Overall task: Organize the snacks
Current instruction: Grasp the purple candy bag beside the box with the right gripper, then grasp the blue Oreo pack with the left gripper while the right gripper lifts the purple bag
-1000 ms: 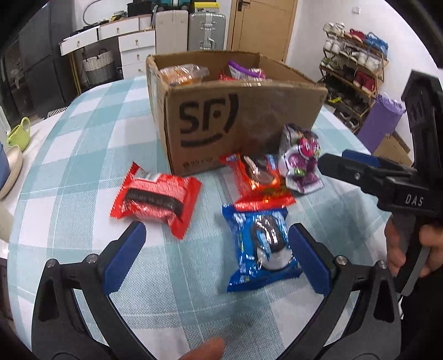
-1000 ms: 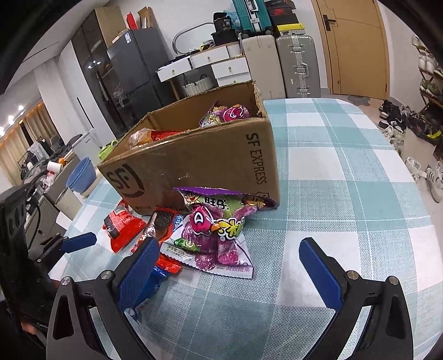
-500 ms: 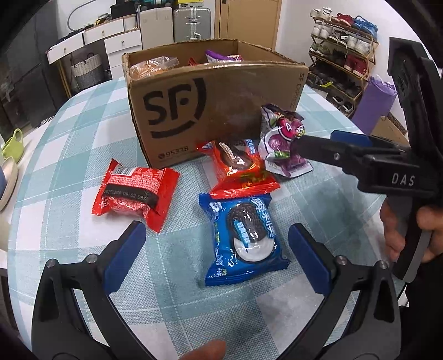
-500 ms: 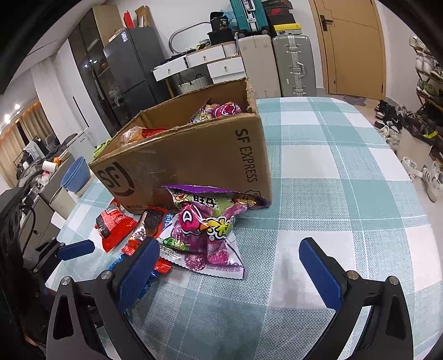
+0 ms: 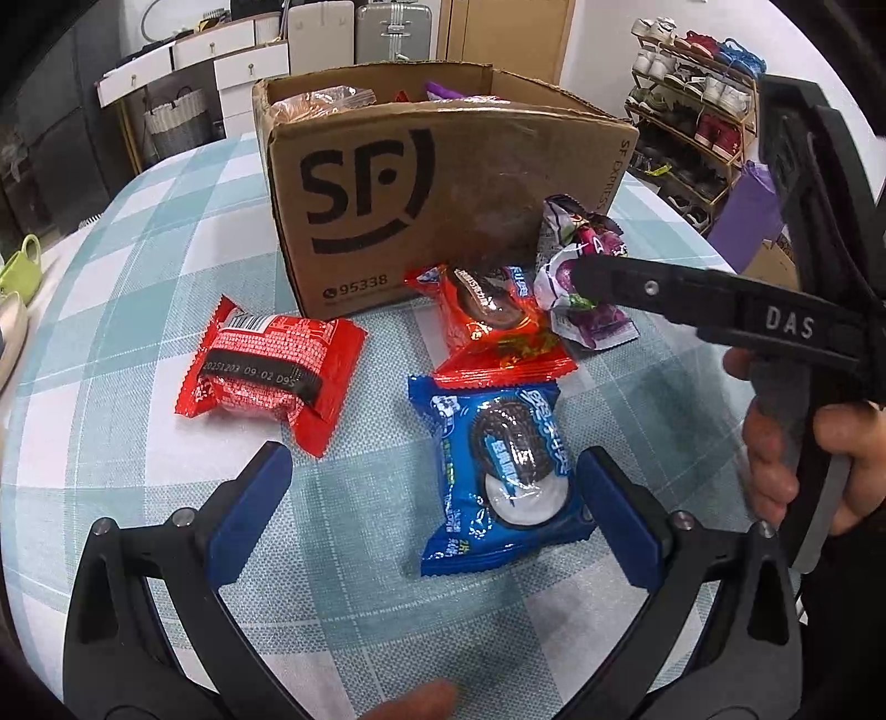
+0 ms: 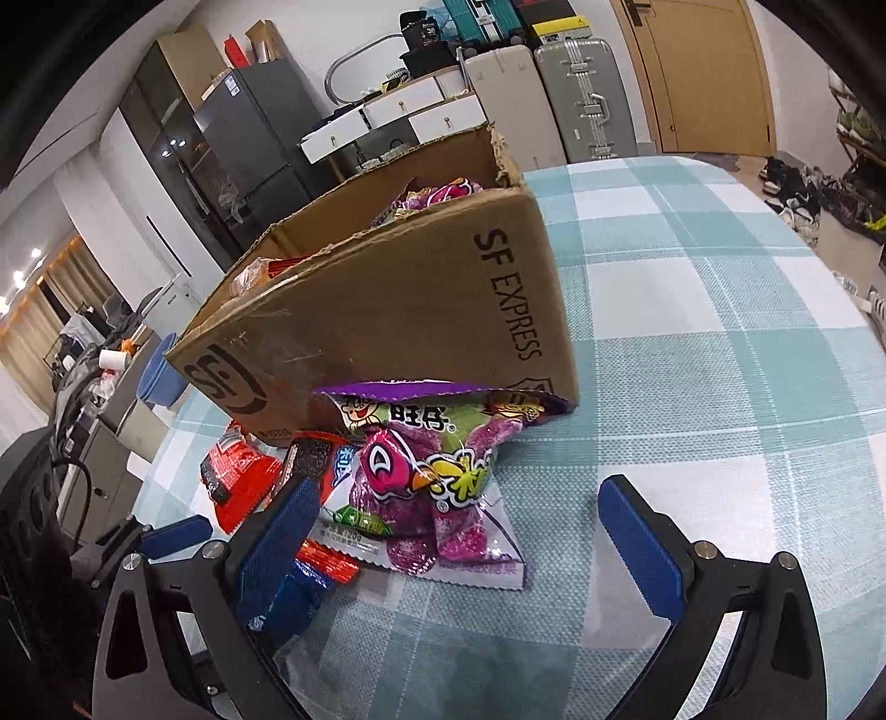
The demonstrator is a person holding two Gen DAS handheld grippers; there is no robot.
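An open SF cardboard box [image 5: 443,183] holding several snacks stands on the checked tablecloth [image 5: 138,277]. In front of it lie a red packet [image 5: 266,371], an orange-red packet [image 5: 493,327], a blue cookie packet [image 5: 498,471] and a purple gummy bag [image 6: 426,476]. My left gripper [image 5: 432,509] is open, low over the table, with the blue packet just inside its right finger. My right gripper [image 6: 459,531] is open, its fingers either side of the purple bag [image 5: 576,277]; it reaches in from the right in the left wrist view.
A hand [image 5: 786,459] holds the right gripper's handle. A shoe rack [image 5: 698,94] stands beyond the table's right edge, white drawers [image 5: 221,66] and suitcases [image 5: 354,27] behind the box. A green cup [image 5: 22,266] sits at the far left.
Both grippers have moved in closer to the snacks. The right gripper now straddles the purple bag, and the blue packet sits nearer the left gripper's right finger.
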